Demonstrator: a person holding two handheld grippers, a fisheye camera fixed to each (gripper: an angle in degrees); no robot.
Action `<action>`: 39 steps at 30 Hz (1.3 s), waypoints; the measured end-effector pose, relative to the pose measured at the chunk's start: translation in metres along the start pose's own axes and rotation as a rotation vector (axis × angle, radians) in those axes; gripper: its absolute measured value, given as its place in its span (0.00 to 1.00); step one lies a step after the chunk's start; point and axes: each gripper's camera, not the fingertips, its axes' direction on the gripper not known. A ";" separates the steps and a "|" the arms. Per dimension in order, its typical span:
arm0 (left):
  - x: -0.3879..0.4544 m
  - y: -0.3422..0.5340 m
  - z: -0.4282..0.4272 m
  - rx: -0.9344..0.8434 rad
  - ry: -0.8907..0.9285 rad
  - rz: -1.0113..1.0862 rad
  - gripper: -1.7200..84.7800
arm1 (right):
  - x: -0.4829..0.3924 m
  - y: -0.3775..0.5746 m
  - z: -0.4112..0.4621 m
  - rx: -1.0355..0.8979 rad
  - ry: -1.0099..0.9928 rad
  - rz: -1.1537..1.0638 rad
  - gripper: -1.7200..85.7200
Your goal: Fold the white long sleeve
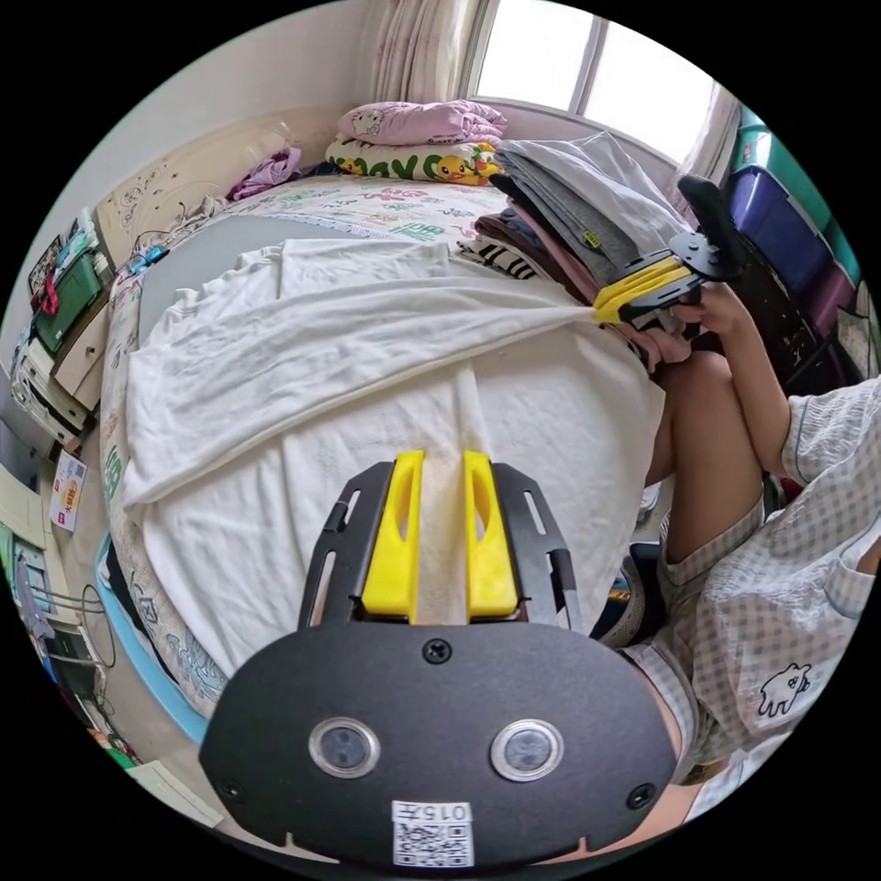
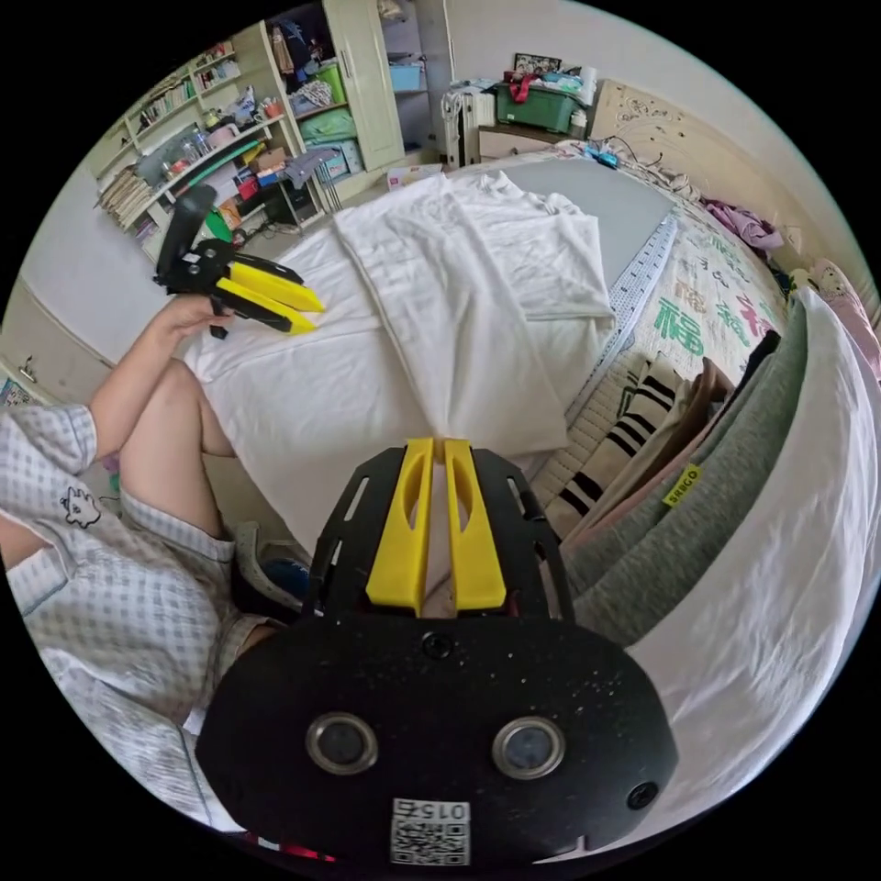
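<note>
The white long sleeve [image 1: 321, 349] lies spread over the bed, wrinkled, with one part pulled into a taut ridge. My left gripper [image 1: 442, 456] sits at the garment's near edge with a strip of white cloth running between its yellow jaws, shut on it. My right gripper [image 1: 598, 310] pinches the far end of that ridge beside the clothes stack. In the right gripper view, the right gripper [image 2: 439, 443] is shut on a gathered point of the long sleeve [image 2: 459, 275]. The left gripper [image 2: 315, 314], held in a hand, meets the cloth's edge at the left.
A stack of folded clothes [image 1: 569, 220] [image 2: 697, 496] stands on the bed close to the right gripper. Pillows [image 1: 413, 156] lie by the window. The person's leg [image 1: 716, 440] [image 2: 165, 431] is at the bedside. Cluttered shelves [image 2: 202, 119] and a green box [image 2: 537, 105] line the walls.
</note>
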 end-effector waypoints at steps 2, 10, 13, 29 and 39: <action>-0.001 0.000 -0.001 0.002 0.004 -0.003 0.11 | -0.001 0.008 -0.013 0.028 -0.023 -0.004 0.04; -0.014 0.001 -0.007 0.021 0.069 -0.027 0.11 | -0.005 -0.008 0.036 -0.175 -0.057 -0.054 0.04; -0.037 0.013 -0.031 0.102 0.085 -0.100 0.11 | 0.006 -0.007 0.024 -0.134 -0.135 -0.032 0.03; -0.151 0.079 -0.054 0.228 -0.394 -0.659 0.13 | 0.074 -0.073 0.060 -0.053 0.080 0.328 0.08; -0.139 0.060 -0.039 0.152 -0.451 -0.596 0.10 | 0.064 -0.085 0.064 -0.125 0.161 0.294 0.02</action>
